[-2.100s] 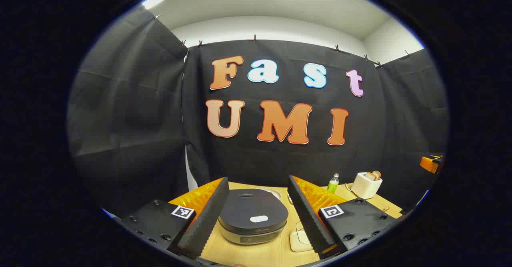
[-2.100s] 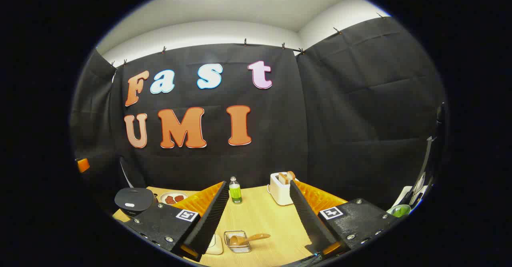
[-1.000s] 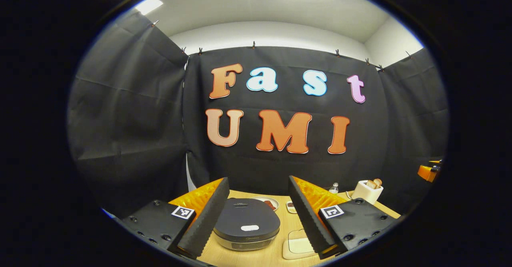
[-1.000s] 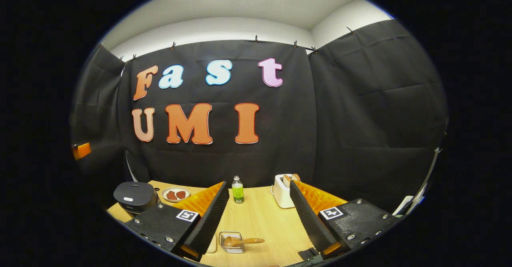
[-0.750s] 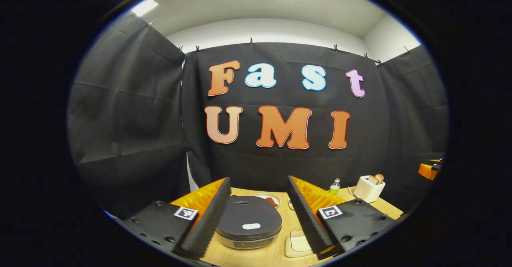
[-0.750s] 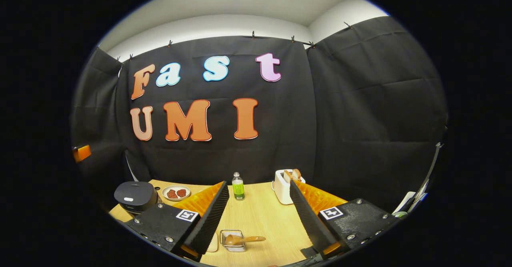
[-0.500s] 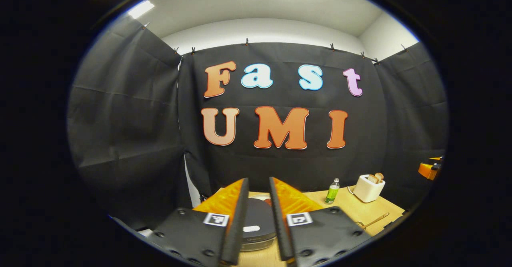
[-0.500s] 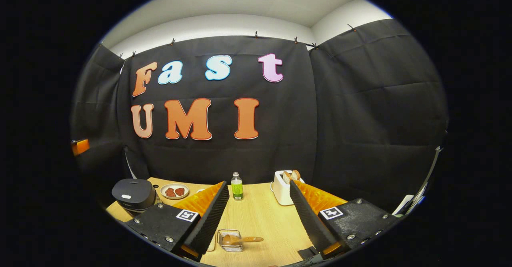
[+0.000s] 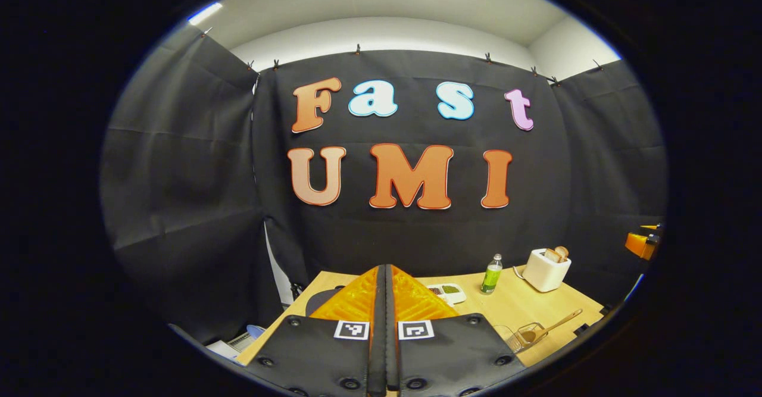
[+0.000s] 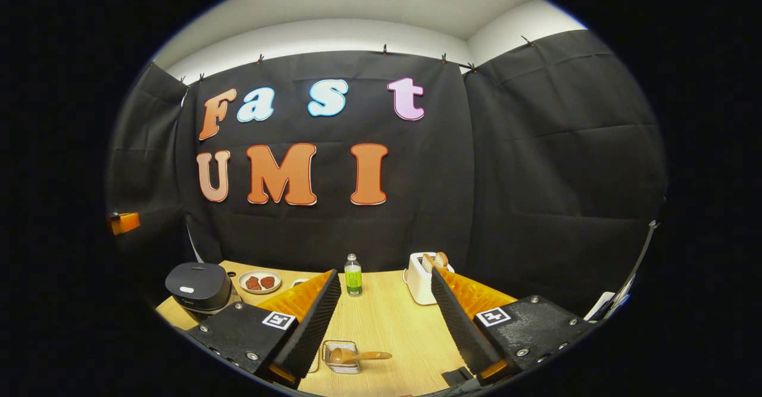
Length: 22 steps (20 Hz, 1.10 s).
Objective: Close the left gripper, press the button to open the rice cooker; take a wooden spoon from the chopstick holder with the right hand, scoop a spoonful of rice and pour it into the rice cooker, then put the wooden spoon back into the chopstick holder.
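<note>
The left gripper has its fingers pressed together, empty; the rice cooker, lid down, sits far left on the tabletop. Those fingers hide it, so the press may miss the button. The right gripper is wide above the wooden spoon.

A light wooden table carries everything. In the right gripper view, a dark rice cooker sits at nine o'clock, a plate just beside it. A green bottle and white toaster stand at twelve. A wire holder with a wooden spoon lies at six.
</note>
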Motion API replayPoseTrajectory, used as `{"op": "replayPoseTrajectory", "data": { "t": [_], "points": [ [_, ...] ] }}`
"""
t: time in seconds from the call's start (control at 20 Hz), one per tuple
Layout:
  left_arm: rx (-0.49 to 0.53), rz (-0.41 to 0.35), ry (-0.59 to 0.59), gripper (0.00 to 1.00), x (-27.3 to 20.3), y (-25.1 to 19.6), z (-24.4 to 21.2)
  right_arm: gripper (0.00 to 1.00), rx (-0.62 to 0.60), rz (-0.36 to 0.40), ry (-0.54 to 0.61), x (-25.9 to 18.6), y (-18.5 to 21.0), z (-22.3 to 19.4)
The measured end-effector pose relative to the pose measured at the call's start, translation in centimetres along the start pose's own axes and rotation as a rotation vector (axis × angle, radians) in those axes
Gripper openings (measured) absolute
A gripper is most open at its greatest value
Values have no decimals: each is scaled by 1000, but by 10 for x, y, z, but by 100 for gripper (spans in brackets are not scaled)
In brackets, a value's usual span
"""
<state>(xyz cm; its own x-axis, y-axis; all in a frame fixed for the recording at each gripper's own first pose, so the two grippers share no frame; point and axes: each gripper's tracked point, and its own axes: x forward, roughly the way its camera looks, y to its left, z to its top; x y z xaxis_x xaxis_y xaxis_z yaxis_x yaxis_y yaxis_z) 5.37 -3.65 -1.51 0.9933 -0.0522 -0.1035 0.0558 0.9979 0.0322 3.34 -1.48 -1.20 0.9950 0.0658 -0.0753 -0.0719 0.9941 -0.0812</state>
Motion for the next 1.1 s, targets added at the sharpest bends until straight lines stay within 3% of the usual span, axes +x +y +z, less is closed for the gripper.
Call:
{"op": "replayPoseTrajectory", "data": {
  "t": [0.25, 0.4, 0.45, 0.8, 1.1],
  "points": [
    [36, -18, 119, 4, 30, 5, -43, 95, -9, -4, 8, 2, -2, -4],
    [-15, -49, 216, 1, 47, 2, -79, 95, -15, -10, 23, 1, -4, -7],
    [-16, -51, 243, 4, 54, 3, -90, 95, -17, -12, 27, 2, -4, -8],
    [27, -30, 434, 4, 73, 23, -181, 95, -19, -33, 50, -1, -9, -15],
    [-18, -37, 492, 1, 75, 26, -204, 95, -19, -46, 59, -3, -12, -18]
  ]
}}
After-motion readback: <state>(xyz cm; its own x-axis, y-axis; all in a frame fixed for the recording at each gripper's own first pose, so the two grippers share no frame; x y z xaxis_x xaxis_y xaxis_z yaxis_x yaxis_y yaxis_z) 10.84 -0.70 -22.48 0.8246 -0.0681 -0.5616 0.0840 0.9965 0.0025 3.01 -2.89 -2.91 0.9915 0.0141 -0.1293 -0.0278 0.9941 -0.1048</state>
